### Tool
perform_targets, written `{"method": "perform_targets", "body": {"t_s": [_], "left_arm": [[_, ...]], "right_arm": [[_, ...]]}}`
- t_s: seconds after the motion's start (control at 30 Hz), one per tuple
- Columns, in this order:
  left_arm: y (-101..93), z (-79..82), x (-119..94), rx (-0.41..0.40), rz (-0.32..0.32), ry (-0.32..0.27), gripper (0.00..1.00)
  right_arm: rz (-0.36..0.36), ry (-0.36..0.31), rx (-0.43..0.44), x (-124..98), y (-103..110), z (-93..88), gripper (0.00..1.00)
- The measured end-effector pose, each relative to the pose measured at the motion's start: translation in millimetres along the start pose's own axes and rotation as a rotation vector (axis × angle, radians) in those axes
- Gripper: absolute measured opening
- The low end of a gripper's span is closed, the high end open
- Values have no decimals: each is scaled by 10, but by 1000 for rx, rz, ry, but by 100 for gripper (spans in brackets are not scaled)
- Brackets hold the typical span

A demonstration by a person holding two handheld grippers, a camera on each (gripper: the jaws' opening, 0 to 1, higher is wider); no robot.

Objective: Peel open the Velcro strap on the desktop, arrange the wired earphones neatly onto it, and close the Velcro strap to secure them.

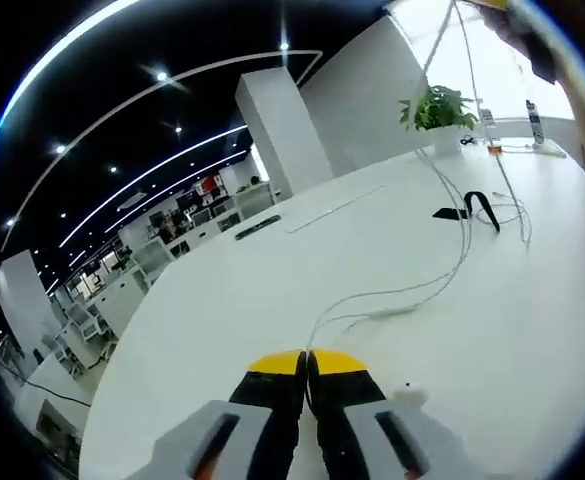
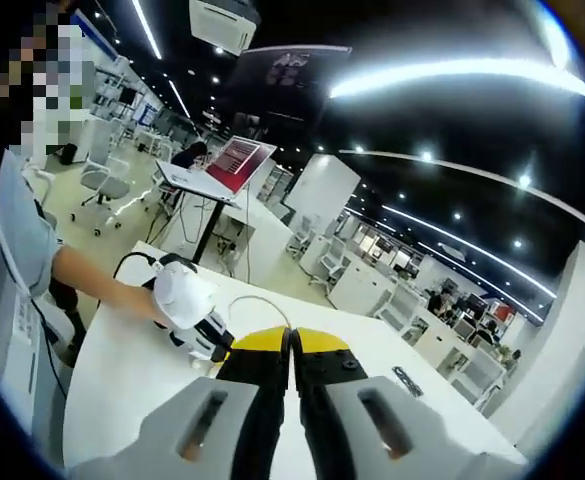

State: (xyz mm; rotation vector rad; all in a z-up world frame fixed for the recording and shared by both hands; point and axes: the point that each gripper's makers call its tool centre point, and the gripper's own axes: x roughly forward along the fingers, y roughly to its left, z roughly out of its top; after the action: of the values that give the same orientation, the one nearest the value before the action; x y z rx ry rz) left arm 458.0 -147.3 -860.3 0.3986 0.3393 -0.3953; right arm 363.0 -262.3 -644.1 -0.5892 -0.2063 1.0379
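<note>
Left gripper [image 1: 305,362] jaws pressed together, pinching earphone cable [image 1: 412,290] that ran up across white desk [image 1: 222,300]. Black strap [image 1: 472,207] lay far right on desk, beside cable, near plant [image 1: 438,106]. Right gripper [image 2: 292,345] jaws together, nothing visible between; gloved hand [image 2: 182,295] left of it.

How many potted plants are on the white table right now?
1. The potted plant stands at the far end of the white table in the left gripper view, beyond the black Velcro strap and the white earphone cable. Others may be out of view.
</note>
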Motion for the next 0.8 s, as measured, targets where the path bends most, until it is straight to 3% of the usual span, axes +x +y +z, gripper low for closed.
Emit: {"method": "perform_targets", "body": {"t_s": [0.23,0.53,0.67,0.8], "left_arm": [[-100,34,51,3,-34,0,6],[-263,92,67,-5,-89,-22,6],[-284,77,67,-17,-105,-19,6],[-273,35,53,-31,-107,-16,6]], "right_arm": [[91,-56,15,19,230,191,4],[216,-62,95,189,501,194,4],[243,-31,124,265,548,74,4],[249,37,144,310,577,-211,4]]}}
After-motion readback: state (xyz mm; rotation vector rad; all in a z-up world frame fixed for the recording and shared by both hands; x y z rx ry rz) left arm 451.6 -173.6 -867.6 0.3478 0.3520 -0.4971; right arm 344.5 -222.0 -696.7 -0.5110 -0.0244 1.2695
